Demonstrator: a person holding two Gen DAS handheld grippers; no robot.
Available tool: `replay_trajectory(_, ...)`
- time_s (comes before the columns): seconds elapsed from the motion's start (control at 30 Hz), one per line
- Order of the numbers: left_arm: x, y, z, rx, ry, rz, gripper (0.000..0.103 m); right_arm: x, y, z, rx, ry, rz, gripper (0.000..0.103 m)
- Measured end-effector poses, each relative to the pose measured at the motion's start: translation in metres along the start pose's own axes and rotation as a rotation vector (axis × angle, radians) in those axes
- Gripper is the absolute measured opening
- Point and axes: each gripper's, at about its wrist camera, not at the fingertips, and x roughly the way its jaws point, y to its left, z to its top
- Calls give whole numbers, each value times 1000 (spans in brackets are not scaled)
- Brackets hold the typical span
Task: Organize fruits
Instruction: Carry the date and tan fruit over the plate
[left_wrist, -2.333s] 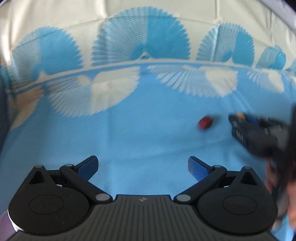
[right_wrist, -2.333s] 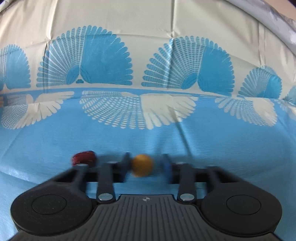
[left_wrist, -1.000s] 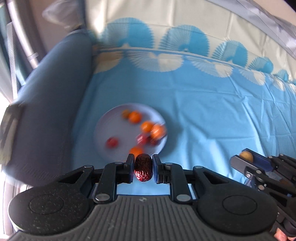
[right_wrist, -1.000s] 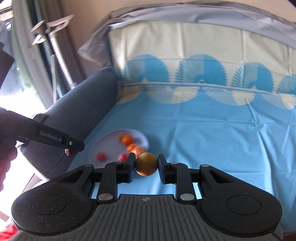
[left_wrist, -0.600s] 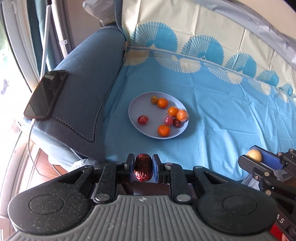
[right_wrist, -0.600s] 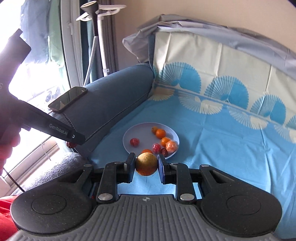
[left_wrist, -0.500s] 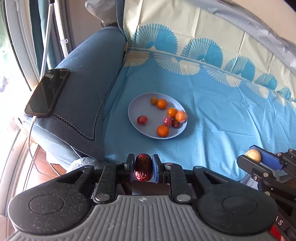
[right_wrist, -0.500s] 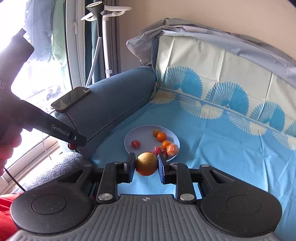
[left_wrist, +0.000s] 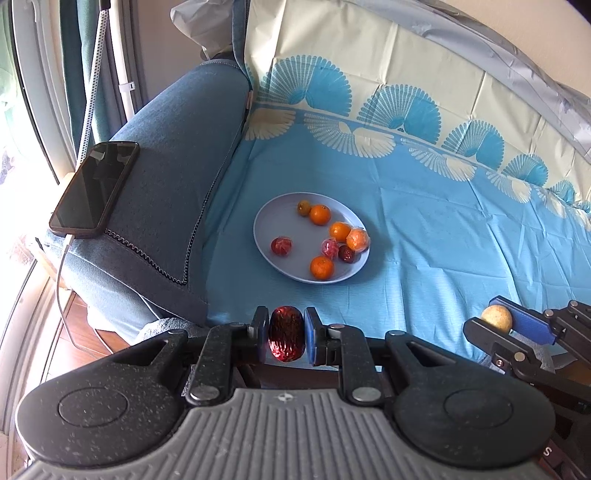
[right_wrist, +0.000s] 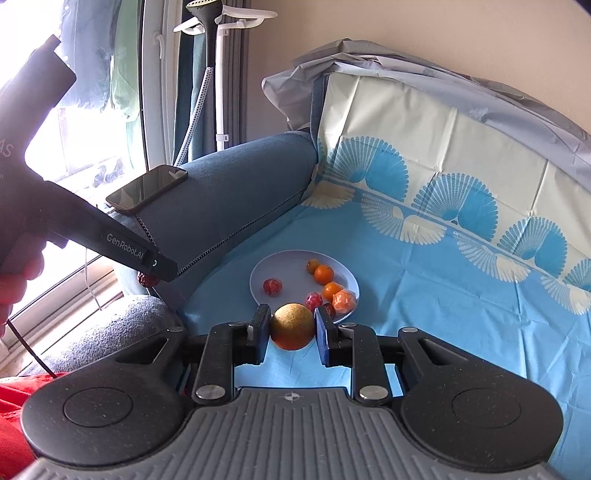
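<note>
My left gripper (left_wrist: 285, 334) is shut on a dark red wrinkled date (left_wrist: 286, 339), held in the air near the sofa's front edge. My right gripper (right_wrist: 291, 328) is shut on a round yellow-brown fruit (right_wrist: 292, 326); it also shows at the right of the left wrist view (left_wrist: 496, 318). A pale blue plate (left_wrist: 273, 218) lies on the blue sofa cover ahead of both grippers, with several small oranges and red fruits on it. The plate also shows in the right wrist view (right_wrist: 280, 264). Both grippers are well short of the plate.
A dark blue armrest (left_wrist: 173, 155) stands left of the plate, with a black phone (left_wrist: 96, 188) and its cable on top. The left gripper's black body (right_wrist: 74, 221) crosses the left of the right wrist view. A garment steamer pole (right_wrist: 214, 74) stands by the window.
Both grippers have pulled back and risen slightly, so the plate looks a little farther away. Each still holds its fruit.
</note>
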Motion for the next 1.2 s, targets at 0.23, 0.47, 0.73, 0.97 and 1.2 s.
replay_trajectory(0.23,8,1,8,2,0,-3,22,7,0,0,-11,18,2,27)
replay_trajectory(0.47,20,2,15,-7,18,-11,22,22,-3,6,-10,22,10,27)
replay_trajectory(0.73,46,6,41,-7,31,0,22,61,-10,18,15,42,46,27)
replay_trajectory(0.97,90,6,77,9,46,3,22,116,-19,27,20,76,60,27)
replay_trajectory(1.2,157,0,111,38,79,11,22,190,-35,33,31,122,68,27)
